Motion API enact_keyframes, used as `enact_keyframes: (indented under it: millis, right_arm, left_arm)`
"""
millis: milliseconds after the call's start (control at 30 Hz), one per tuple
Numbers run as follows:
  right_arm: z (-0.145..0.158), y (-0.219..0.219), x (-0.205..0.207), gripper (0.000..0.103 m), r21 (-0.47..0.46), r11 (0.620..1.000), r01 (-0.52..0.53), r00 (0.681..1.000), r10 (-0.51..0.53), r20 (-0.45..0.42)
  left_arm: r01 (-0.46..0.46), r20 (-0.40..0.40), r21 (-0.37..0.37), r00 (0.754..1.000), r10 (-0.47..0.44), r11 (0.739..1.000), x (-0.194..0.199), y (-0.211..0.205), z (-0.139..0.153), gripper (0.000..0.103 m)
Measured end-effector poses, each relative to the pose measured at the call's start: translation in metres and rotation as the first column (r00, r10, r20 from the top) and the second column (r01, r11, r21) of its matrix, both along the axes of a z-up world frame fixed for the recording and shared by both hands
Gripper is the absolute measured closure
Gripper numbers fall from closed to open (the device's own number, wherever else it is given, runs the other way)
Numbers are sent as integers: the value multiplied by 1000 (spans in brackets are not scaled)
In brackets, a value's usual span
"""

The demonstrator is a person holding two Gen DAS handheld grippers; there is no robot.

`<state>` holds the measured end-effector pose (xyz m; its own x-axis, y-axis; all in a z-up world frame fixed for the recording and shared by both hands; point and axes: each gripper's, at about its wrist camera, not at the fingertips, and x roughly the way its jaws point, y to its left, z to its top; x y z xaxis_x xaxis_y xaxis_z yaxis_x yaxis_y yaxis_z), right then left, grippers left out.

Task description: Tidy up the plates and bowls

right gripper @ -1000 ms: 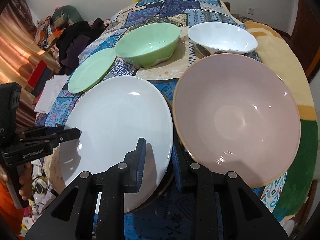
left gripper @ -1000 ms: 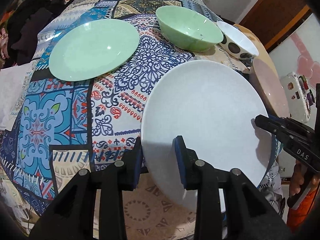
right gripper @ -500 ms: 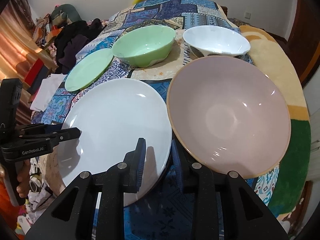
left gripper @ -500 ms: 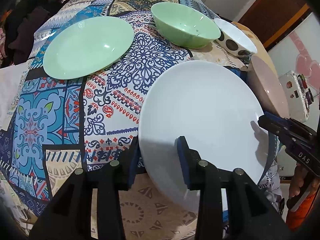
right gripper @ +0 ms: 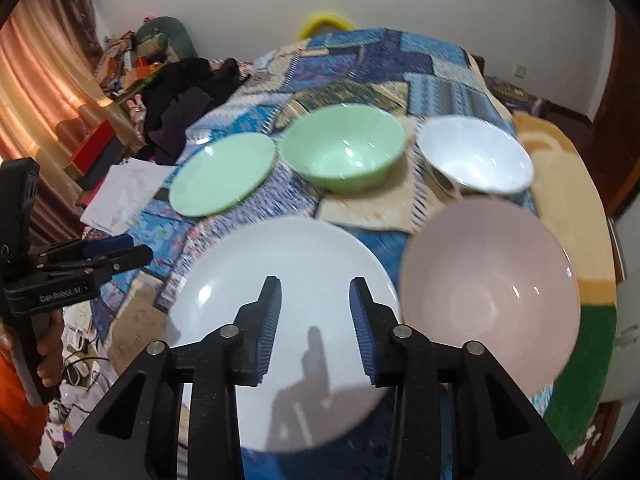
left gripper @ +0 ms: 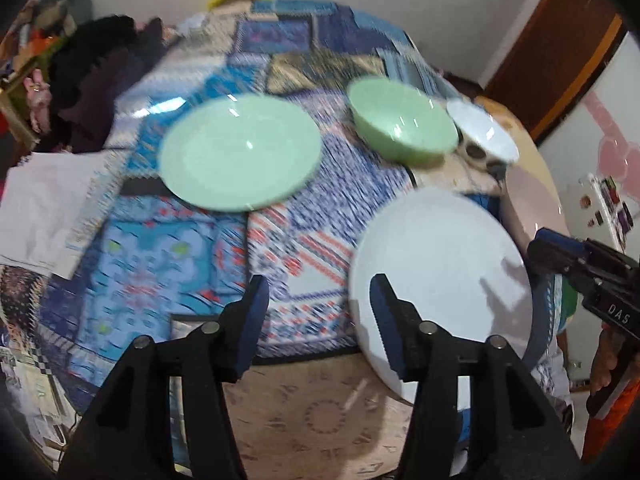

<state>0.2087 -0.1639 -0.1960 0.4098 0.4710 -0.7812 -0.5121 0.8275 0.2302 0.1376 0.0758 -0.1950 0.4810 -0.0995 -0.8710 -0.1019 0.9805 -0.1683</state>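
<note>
A white plate [left gripper: 440,264] [right gripper: 296,248] lies flat on the patterned tablecloth [left gripper: 168,248] near the front edge. My left gripper [left gripper: 318,292] hovers at the plate's left rim. Its jaws are opening, with only cloth showing between them. My right gripper [right gripper: 314,292] hangs above the plate, its jaws opening with nothing held. Each gripper also shows in the other's view, the right gripper [left gripper: 560,252] at the right and the left gripper [right gripper: 132,252] at the left. Beside the plate stands a pink bowl [right gripper: 488,292] [left gripper: 532,200]. Behind are a green plate [left gripper: 240,152] [right gripper: 224,176], a green bowl [left gripper: 404,124] [right gripper: 344,152] and a white spotted bowl [left gripper: 484,136] [right gripper: 476,156].
Dark clothes [right gripper: 180,100] are heaped at the table's far left, with white paper [left gripper: 44,208] [right gripper: 120,192] lying below them. A curtain [right gripper: 36,92] hangs at the left. A person's hand [right gripper: 48,352] holds the left gripper's handle. The yellow and green cloth edge [right gripper: 576,220] runs past the pink bowl.
Both grippers were shut on opposite rims of the white plate. Now both have opened, let go and lifted back from it, and the plate lies on the table.
</note>
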Motion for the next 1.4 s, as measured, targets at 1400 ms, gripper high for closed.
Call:
enact_keyframes:
  millis: [1400]
  right_arm:
    - [-77, 177, 109, 62, -110, 987, -115, 972, 90, -216]
  left_arm:
    - [-88, -105, -7, 991, 87, 996, 138, 162, -86, 62]
